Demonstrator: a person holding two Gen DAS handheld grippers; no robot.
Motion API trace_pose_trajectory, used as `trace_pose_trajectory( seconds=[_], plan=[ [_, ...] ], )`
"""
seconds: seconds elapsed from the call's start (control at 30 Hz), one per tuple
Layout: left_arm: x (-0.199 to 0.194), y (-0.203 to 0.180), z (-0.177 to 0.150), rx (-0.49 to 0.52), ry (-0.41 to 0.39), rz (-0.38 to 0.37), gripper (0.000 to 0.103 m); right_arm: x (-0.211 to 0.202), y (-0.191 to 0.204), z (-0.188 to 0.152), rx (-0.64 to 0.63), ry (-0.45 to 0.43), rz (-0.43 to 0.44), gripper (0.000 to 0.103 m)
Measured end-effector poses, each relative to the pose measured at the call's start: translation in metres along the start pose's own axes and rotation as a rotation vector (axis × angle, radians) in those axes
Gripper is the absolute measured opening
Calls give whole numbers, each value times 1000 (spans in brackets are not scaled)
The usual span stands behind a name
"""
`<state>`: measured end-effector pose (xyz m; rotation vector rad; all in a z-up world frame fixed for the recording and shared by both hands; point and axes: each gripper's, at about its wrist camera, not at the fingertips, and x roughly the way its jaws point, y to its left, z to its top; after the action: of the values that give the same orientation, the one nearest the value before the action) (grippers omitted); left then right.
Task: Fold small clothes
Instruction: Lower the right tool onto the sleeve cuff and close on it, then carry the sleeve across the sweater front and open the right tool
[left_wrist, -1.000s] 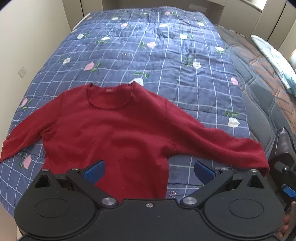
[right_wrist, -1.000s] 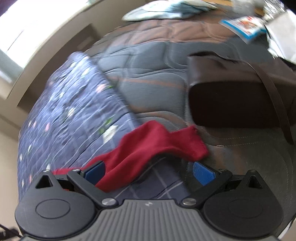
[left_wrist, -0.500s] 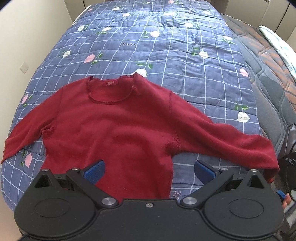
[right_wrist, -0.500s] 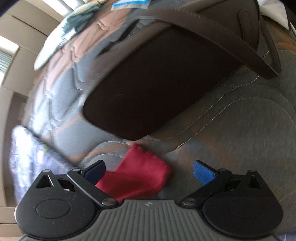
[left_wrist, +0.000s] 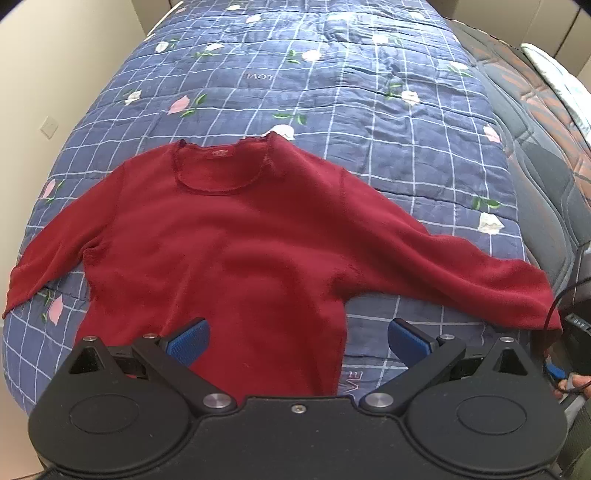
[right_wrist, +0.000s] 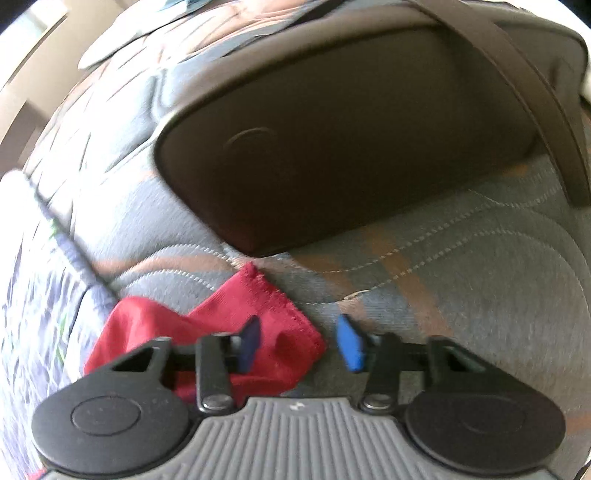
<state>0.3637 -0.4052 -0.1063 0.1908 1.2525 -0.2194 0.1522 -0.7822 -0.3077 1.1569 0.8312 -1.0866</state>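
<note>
A small red sweater (left_wrist: 236, 251) lies flat, front up, on a blue checked floral quilt (left_wrist: 332, 92), both sleeves spread out. My left gripper (left_wrist: 297, 339) is open above the sweater's hem, holding nothing. In the right wrist view, the right sleeve's cuff (right_wrist: 266, 314) lies on the grey quilted mattress. My right gripper (right_wrist: 301, 341) is partly closed around the cuff's edge, with a gap still between the blue pads and the cloth; the left pad is over the cuff.
A dark brown leather bag (right_wrist: 332, 147) with a strap sits on the mattress just beyond the cuff. A wall (left_wrist: 55, 74) runs along the bed's left side. A light pillow (left_wrist: 554, 81) lies at the far right.
My right gripper has dropped towards the cuff and its jaws have narrowed from wide open. The left gripper has drifted slightly forward over the sweater. The sweater has not moved.
</note>
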Motion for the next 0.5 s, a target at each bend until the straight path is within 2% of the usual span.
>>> trace_pose_trajectory(
  seconds=[0.03, 0.1, 0.17, 0.27, 0.37, 0.5],
  plan=[
    [-1, 2, 0, -6, -2, 1, 102, 1, 4, -1, -24, 6, -2, 13],
    [-3, 4, 0, -14, -6, 2, 102, 0, 13, -4, -75, 15, 6, 3],
    [-5, 5, 0, -21, -10, 2, 102, -9, 21, -7, -127, -3, 15, 3],
    [-8, 7, 0, -29, -16, 5, 102, -42, 43, -7, -251, -78, 65, 3],
    [-11, 10, 1, -45, -25, 5, 102, -86, 66, 5, -376, -195, 155, 2],
    [-13, 15, 1, -61, -30, 6, 102, -142, 89, 32, -453, -364, 266, 2]
  ],
)
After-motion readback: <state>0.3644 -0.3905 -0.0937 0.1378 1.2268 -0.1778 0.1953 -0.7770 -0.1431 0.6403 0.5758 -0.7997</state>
